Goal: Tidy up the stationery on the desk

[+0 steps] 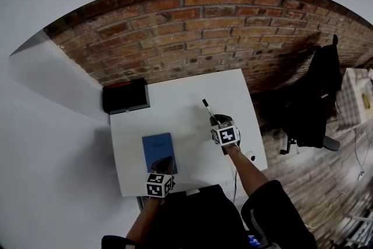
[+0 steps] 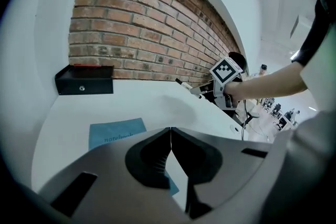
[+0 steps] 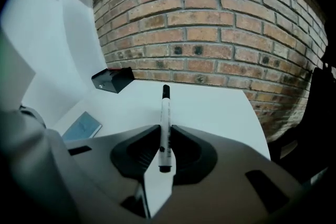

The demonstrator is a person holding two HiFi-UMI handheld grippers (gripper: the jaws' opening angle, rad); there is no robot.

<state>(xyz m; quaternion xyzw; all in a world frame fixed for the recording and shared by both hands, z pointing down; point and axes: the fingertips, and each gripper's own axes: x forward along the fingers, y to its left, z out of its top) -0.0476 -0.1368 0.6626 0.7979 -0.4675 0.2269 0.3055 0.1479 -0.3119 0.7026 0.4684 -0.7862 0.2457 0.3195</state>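
Clamping a marker [image 3: 165, 107], right gripper [image 3: 165, 128] jaws stand partly apart; left gripper [image 2: 170, 132] jaws meet, empty.

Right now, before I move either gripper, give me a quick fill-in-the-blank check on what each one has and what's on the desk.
1. The right gripper is shut on a white ____ with a black cap.
2. The left gripper has its jaws ____, with nothing between them.
3. The notebook lying on the desk is ____.
4. The box at the desk's far left corner is ____.
Missing words: marker; shut; blue; black.
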